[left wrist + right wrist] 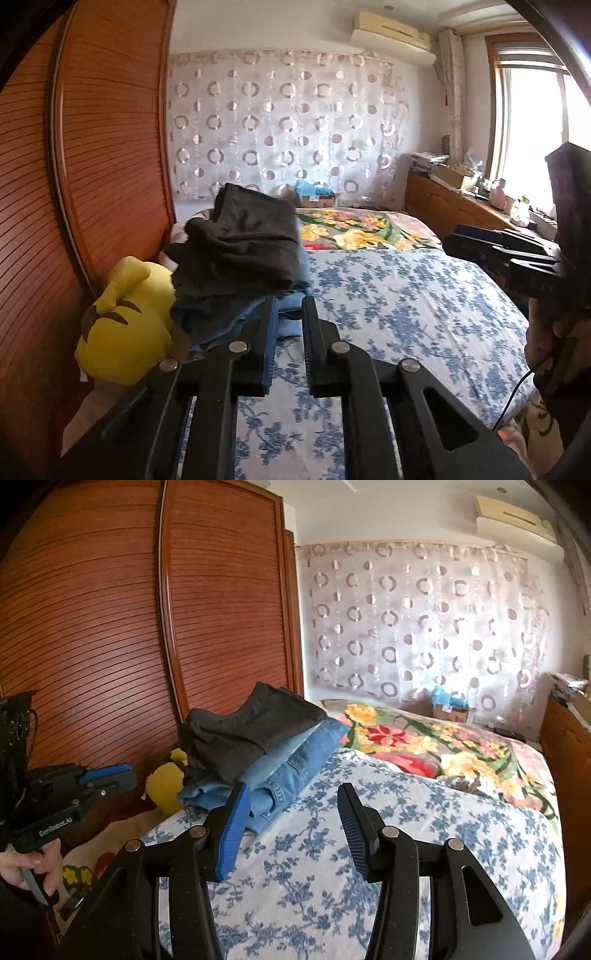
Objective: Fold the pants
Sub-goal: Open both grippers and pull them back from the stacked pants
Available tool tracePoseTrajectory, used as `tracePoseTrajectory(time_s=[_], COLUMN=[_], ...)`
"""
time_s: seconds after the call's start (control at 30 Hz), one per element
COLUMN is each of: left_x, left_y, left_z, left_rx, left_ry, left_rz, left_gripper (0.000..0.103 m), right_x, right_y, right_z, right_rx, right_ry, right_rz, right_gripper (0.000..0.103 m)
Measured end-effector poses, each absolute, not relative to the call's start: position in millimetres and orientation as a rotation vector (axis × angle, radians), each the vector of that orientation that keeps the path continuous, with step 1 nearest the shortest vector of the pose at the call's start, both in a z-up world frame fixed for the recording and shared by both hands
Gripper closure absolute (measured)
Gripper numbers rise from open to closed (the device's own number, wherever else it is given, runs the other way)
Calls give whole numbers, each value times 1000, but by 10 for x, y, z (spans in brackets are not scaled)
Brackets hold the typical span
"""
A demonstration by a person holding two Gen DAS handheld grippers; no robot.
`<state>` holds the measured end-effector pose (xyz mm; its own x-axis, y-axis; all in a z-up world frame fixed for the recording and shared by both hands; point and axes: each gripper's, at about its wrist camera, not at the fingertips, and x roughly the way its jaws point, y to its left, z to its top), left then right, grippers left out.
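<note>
While both claws hung released, left claw (287, 332) near the stacked dark grey trousers (247, 731) and blue denim jeans (295, 768) at the blue-flowered bed's (332, 867) far-left edge, I judged pinching only the top waistband best.

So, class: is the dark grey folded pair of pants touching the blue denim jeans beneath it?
Touching. Right wrist view shows the dark grey pants lying directly on the blue jeans, no gap.

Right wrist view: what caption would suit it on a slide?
Open right gripper hovers before stacked dark pants and jeans on a floral bed.
</note>
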<state>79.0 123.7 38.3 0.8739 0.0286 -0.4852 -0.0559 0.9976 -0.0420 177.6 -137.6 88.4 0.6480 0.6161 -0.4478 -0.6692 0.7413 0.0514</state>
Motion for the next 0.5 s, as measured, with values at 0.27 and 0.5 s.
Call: tracePoseTrajectory(time_s=[0.27, 0.5], left_x=[685, 502], left_y=[1039, 747], left_z=[497, 621], left_rx=[-75, -34], left_ry=[467, 435], left_rz=[-26, -92], left_gripper=[53, 15], right_x=[1452, 1087], right_y=[-1609, -1775], right_z=[921, 953], right_rx=[-98, -81], right_ry=[442, 418], right_rz=[667, 611], right_gripper=[52, 51])
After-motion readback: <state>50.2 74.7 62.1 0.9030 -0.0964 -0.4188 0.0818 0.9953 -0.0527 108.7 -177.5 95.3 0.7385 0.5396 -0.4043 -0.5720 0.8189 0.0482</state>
